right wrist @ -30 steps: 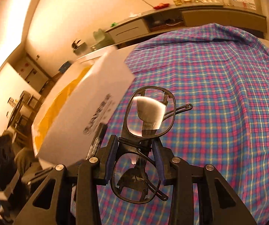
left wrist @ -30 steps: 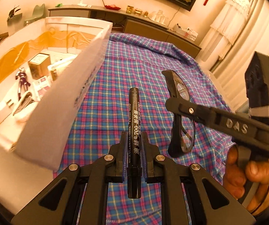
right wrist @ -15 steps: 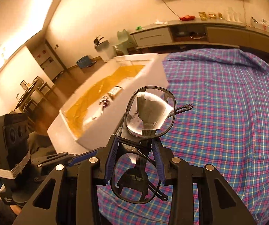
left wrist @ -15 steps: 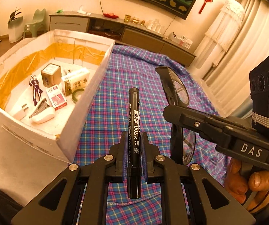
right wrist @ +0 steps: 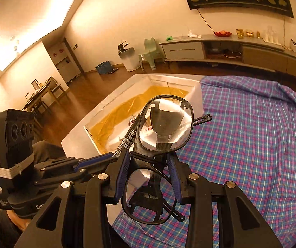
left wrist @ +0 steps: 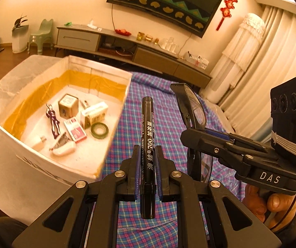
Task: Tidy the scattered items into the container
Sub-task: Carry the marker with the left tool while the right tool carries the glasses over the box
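Observation:
My left gripper (left wrist: pixel 147 161) is shut on a black marker (left wrist: pixel 147 136) that points forward above the plaid cloth, just right of the white box (left wrist: pixel 69 165). The box has yellow-taped inner walls and holds several small items: a figurine (left wrist: pixel 53 121), a tape roll (left wrist: pixel 99 130), small cartons. My right gripper (right wrist: pixel 149 171) is shut on black-framed glasses (right wrist: pixel 165 124) at the bridge, one lens standing up in front of the box (right wrist: pixel 98 111). In the left wrist view the right gripper (left wrist: pixel 197 132) with the glasses (left wrist: pixel 193 107) hangs to the right of the marker.
A blue-and-pink plaid cloth (right wrist: pixel 251 144) covers the table to the right of the box. A person's hand (left wrist: pixel 271 204) holds the right gripper's handle. A low TV cabinet (left wrist: pixel 127 47) and curtains (left wrist: pixel 271 57) stand beyond the table.
Both grippers have risen with their loads, so the box's inside now shows from above. The right gripper has rolled level. Neither grip changed.

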